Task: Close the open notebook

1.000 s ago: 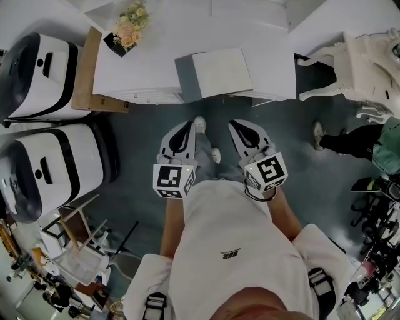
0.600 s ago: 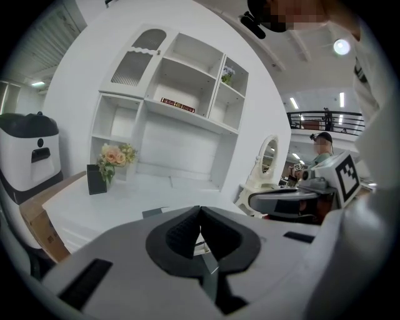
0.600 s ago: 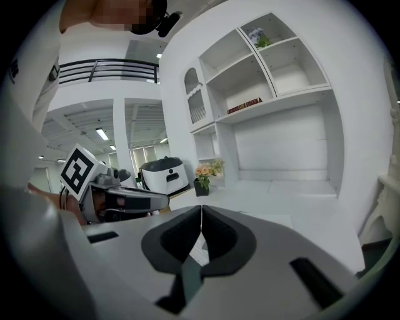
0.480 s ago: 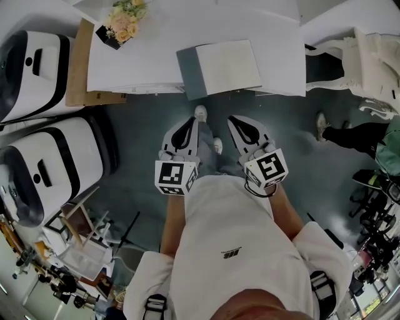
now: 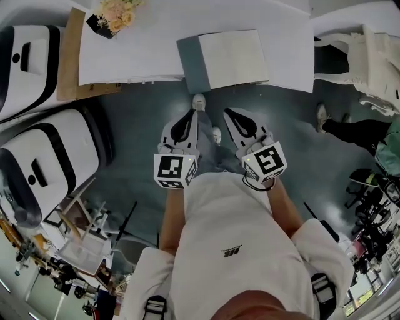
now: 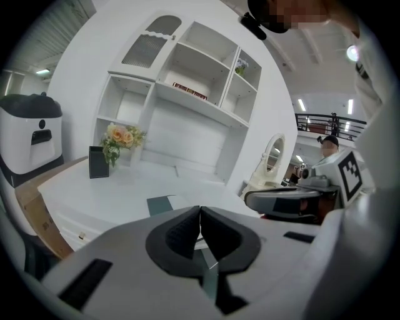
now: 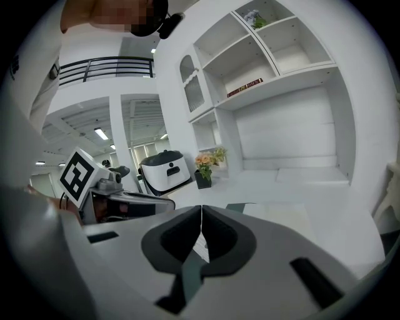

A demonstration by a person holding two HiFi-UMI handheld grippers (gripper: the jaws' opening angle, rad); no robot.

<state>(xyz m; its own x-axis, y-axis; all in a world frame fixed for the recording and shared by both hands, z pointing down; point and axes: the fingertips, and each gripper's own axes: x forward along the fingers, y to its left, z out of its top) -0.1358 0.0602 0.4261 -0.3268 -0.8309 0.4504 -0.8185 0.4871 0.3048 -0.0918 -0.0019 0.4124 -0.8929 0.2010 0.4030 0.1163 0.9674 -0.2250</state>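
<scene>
We hold the left gripper (image 5: 190, 116) and the right gripper (image 5: 229, 115) side by side over the floor (image 5: 134, 134), each with jaws pressed together on nothing, while the open notebook (image 5: 232, 57) lies at the near edge of the white table (image 5: 140, 53), apart from both.

Person stepping toward notebook (image 5: 232, 57). Leading shoe (image 5: 199, 101), earlier well back from notebook, now just short of surface (image 5: 144, 53) edge beneath it. Trailing shoe (image 5: 215, 134) also drawn in toward notebook. Left tool (image 5: 189, 114) and right tool (image 5: 227, 113) carried forward with body. Head view shifted: notebook higher in frame, turned slightly clockwise. Flowers (image 5: 114, 11), left of notebook, now cut by top edge.
</scene>
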